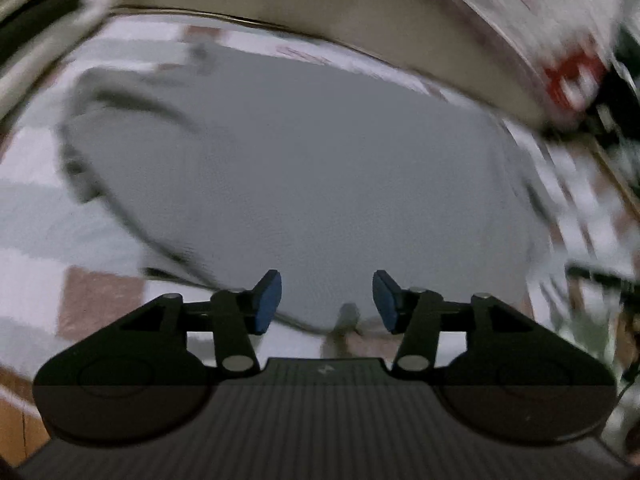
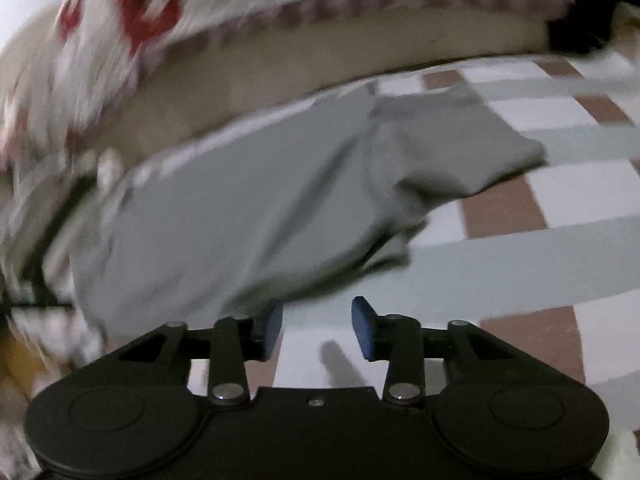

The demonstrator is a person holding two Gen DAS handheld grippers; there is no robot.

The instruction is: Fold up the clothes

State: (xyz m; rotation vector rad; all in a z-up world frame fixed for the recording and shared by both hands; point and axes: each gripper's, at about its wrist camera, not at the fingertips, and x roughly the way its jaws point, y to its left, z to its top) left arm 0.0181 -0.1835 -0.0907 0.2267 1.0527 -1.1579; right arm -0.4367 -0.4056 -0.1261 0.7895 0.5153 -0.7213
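Note:
A grey garment [image 1: 320,168] lies spread on a checked cloth [image 1: 100,300] of white, pale green and brown squares. In the left wrist view my left gripper [image 1: 327,300] hovers over the garment's near edge, its blue pads apart with nothing between them. In the right wrist view the same grey garment [image 2: 260,208] lies with a sleeve bunched toward the right. My right gripper [image 2: 317,328] stands open just off the garment's near hem, over the checked cloth [image 2: 520,208], holding nothing. Both views are blurred by motion.
A beige padded edge [image 2: 320,60] runs behind the garment, with a white fabric bearing red patterns [image 2: 140,12] on top of it. The same patterned fabric [image 1: 560,60] shows at upper right in the left wrist view. Dark objects sit at the far right.

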